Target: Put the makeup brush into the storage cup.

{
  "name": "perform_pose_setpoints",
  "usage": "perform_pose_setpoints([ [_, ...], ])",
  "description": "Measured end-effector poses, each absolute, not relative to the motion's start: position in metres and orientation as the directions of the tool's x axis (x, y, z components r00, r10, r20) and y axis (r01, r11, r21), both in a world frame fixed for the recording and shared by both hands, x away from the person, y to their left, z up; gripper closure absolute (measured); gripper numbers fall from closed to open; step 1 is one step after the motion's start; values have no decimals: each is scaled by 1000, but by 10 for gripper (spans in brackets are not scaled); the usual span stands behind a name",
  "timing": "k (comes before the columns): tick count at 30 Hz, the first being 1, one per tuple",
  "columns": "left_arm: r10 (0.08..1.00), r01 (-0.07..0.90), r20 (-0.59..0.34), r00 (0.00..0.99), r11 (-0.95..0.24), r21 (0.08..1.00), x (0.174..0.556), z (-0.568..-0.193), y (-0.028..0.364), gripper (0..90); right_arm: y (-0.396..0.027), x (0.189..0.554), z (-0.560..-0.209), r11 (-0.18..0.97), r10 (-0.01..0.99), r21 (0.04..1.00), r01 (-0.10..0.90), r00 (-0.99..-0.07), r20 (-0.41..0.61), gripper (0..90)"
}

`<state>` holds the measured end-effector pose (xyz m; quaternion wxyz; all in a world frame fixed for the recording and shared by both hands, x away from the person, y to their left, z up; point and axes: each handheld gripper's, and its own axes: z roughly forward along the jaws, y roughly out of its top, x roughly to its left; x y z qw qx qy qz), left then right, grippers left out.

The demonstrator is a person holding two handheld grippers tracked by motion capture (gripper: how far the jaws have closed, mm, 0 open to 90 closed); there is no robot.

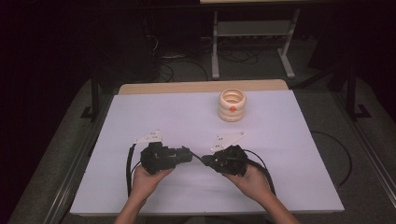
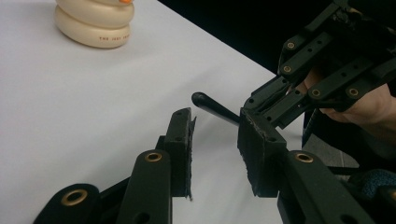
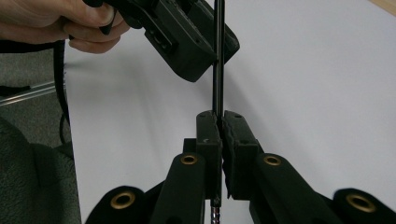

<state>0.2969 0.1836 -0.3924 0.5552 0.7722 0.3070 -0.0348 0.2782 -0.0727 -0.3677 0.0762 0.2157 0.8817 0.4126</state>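
My right gripper [image 3: 218,128] is clamped shut on a thin black rod [image 3: 218,56], which runs straight out from between its pads toward my left gripper [image 2: 215,140]. In the left gripper view the rod [image 2: 214,108] ends in a rounded black tip that hangs above the bench [image 2: 93,116], beyond the gap between my left gripper's pads. Those pads stand apart with nothing between them and touch nothing. From the right gripper view the rod passes across the front of my left gripper [image 3: 187,39]; whether it touches there I cannot tell.

In the high view both grippers face each other above the middle of the near half of the bench [image 1: 289,186], my left gripper [image 1: 187,155] at the left, my right gripper [image 1: 208,161] just beside it, the rod [image 1: 197,157] bridging the short gap. A cream stack of rings [image 1: 232,105] with an orange mark stands well apart, near the far edge, right of centre.
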Motion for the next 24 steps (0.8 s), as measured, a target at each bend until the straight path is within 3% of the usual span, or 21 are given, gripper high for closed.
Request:
perform_pose_setpoints([
  [14, 477, 409, -209, 854, -365, 836, 292, -378, 179, 532, -77, 289, -369, 639, 395, 698, 323, -917, 63, 851],
  [19, 450, 327, -91, 888, -480, 814, 290, -367, 172, 514, -76, 295, -366, 694, 333, 660, 289, -941, 62, 850],
  [24, 398, 268, -30, 917, -558, 785, 288, -363, 165, 509, -74, 299, -363, 724, 302, 633, 274, -951, 67, 850],
])
